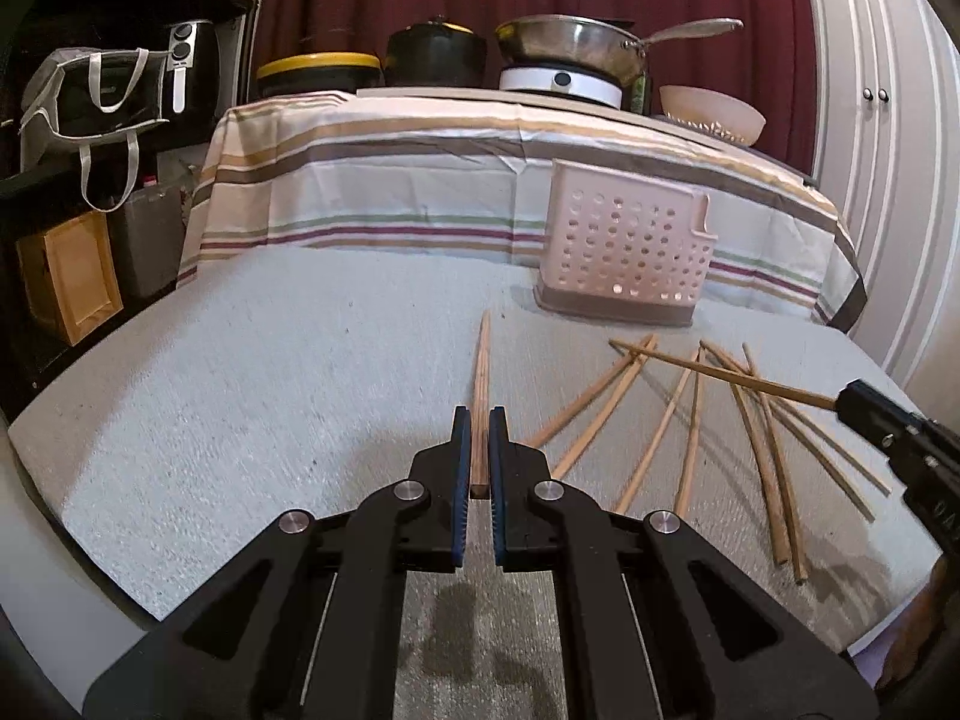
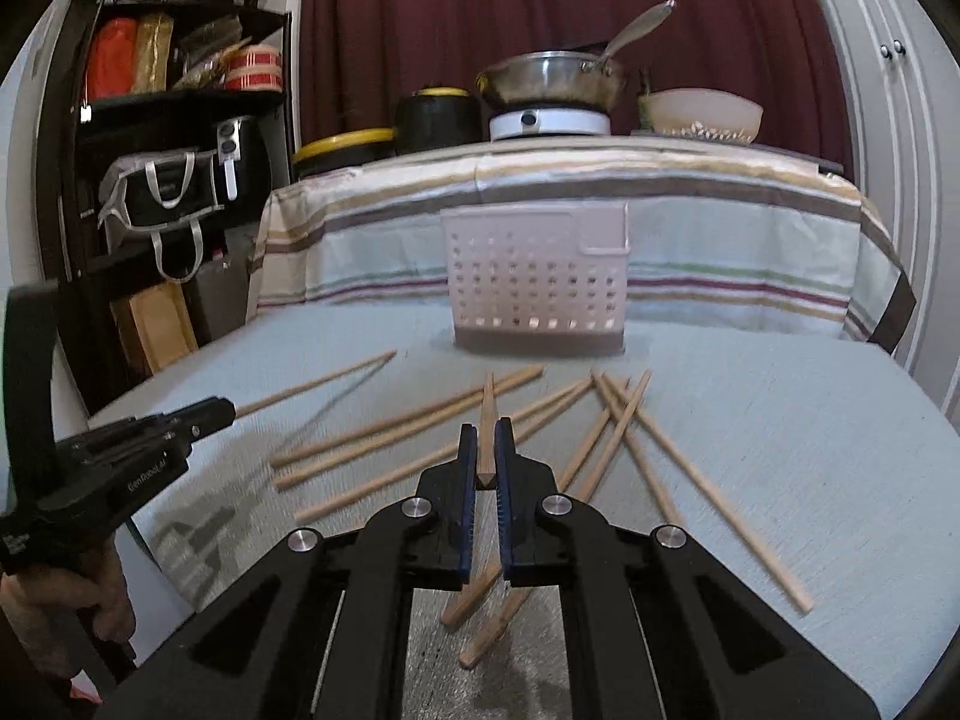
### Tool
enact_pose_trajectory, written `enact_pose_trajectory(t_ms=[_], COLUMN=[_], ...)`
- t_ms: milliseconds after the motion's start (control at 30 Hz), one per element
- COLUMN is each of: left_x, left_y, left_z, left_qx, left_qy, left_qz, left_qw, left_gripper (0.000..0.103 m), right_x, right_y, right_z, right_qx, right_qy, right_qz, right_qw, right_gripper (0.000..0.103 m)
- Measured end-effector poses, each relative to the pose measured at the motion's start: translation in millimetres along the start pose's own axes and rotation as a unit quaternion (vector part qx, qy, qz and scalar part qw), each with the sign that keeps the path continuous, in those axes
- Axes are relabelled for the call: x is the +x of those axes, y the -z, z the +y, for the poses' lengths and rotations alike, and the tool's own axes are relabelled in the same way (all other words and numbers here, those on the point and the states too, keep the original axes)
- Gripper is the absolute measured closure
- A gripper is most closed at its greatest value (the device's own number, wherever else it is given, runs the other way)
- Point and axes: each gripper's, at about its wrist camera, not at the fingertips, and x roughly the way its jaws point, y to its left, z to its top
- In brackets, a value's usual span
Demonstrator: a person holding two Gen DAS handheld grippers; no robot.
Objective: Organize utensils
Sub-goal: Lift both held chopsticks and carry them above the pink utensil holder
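Note:
Each gripper is shut on one wooden chopstick above the grey mat (image 1: 240, 390). My left gripper (image 1: 479, 414) pinches a chopstick (image 1: 482, 360) between its blue pads, and the stick points ahead. In the right wrist view this left gripper (image 2: 225, 411) sits at the left with its stick (image 2: 318, 384) reaching right. My right gripper (image 2: 486, 426) grips another chopstick (image 2: 488, 402), lifted off the mat. In the left wrist view the right gripper (image 1: 846, 396) holds its stick (image 1: 720, 369) slanting left. Several loose chopsticks (image 2: 420, 426) lie scattered. A pale perforated utensil holder (image 2: 534, 276) stands upright behind them.
Behind the mat is a higher table with a striped cloth (image 1: 372, 180), carrying a steel pan (image 1: 570, 45) on a white burner, black pots and a bowl (image 1: 714, 111). A dark shelf with a bag (image 1: 90, 96) stands left, a white cabinet door (image 1: 888, 120) right.

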Motion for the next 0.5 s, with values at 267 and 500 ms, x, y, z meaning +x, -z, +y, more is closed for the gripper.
enact_pose_trajectory(t_ms=[267,500], left_x=[-11,-17], left_y=[-19,-48], left_z=[1,5], left_qx=[0.002,0.004], left_qy=[-0.004,-0.007], left_qz=[-0.026,-0.055], left_qw=[0.9997,0.9984], left_gripper=[0.097,0.097], right_x=[-17,-21], right_y=[-24,-46], right_z=[-3,-4], right_qx=[0.001,-0.003], right_qy=[0.003,0.001], right_qz=[-0.037,-0.056], right_qw=[0.999,0.998], right_gripper=[0.096,0.096])
